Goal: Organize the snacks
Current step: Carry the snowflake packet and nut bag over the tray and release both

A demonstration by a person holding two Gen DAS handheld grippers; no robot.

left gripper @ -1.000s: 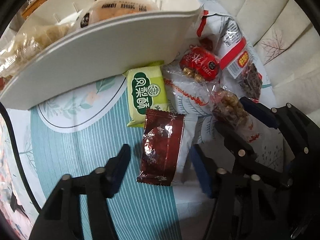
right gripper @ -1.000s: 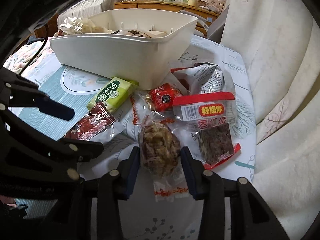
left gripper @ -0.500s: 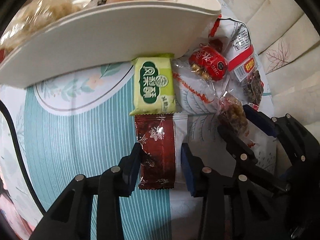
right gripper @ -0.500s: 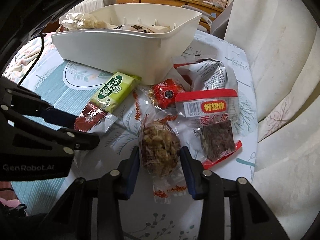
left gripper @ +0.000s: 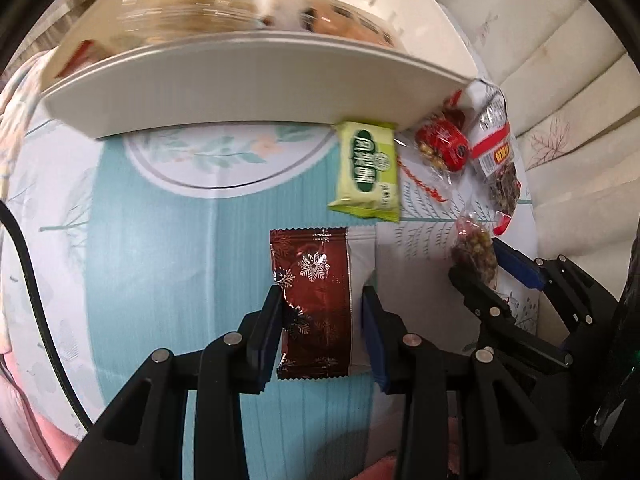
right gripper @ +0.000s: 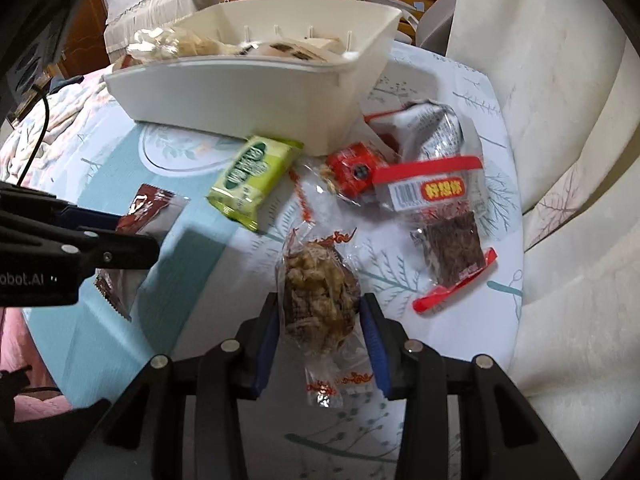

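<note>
My left gripper [left gripper: 322, 298] is shut on a dark red snowflake packet [left gripper: 316, 272], its pads pressing both long sides just above the teal tablecloth [left gripper: 160, 260]. The right wrist view shows that packet [right gripper: 154, 206] at the far left, in the left gripper [right gripper: 116, 236]. My right gripper [right gripper: 320, 304] is shut on a clear bag of brown crunchy snack [right gripper: 316, 280], seen small at the right in the left wrist view [left gripper: 474, 248]. A white bin [right gripper: 240, 92] with several snacks inside stands behind. A green packet [right gripper: 252, 172] lies against its front wall.
A small red snack bag [right gripper: 354, 168], a silver packet [right gripper: 432, 128] and a red-labelled bag of dark pieces [right gripper: 444, 208] lie right of the green packet. A cream cushioned seat [right gripper: 568, 160] borders the table's right side. A black cable [left gripper: 32, 288] runs along the left edge.
My left gripper went from open around the dark red packet to shut on it, then carried it left, away from the green packet. The right gripper kept its grip on the clear bag.
</note>
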